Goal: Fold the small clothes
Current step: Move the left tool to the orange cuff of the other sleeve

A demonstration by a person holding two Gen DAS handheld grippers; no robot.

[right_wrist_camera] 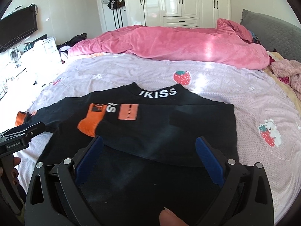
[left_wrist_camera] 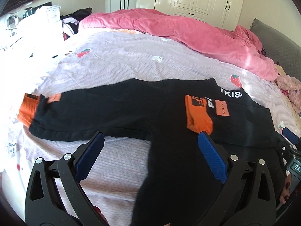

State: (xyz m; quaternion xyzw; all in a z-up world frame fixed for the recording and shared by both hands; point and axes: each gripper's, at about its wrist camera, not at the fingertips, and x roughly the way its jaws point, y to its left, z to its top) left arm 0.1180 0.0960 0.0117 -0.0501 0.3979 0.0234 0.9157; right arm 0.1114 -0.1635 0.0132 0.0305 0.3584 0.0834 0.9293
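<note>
A small black sweatshirt [left_wrist_camera: 116,111] with orange cuffs and white lettering lies flat on the lilac bed sheet [left_wrist_camera: 131,62]. Its left sleeve stretches out left, ending in an orange cuff [left_wrist_camera: 28,109]. The right sleeve is folded across the chest, its orange cuff [left_wrist_camera: 197,114] lying on the front. My left gripper [left_wrist_camera: 150,143] is open and empty, hovering over the shirt's lower left side. My right gripper [right_wrist_camera: 149,146] is open and empty over the shirt [right_wrist_camera: 160,124] at its lower right, above the folded sleeve. The collar [right_wrist_camera: 158,93] points away from me.
A pink quilt [right_wrist_camera: 169,43] is bunched along the far side of the bed. A grey headboard [right_wrist_camera: 272,33] and pink plush clothes [right_wrist_camera: 287,71] are at the right. White wardrobes [right_wrist_camera: 180,1] stand behind. Cluttered white furniture [left_wrist_camera: 47,22] is at the left.
</note>
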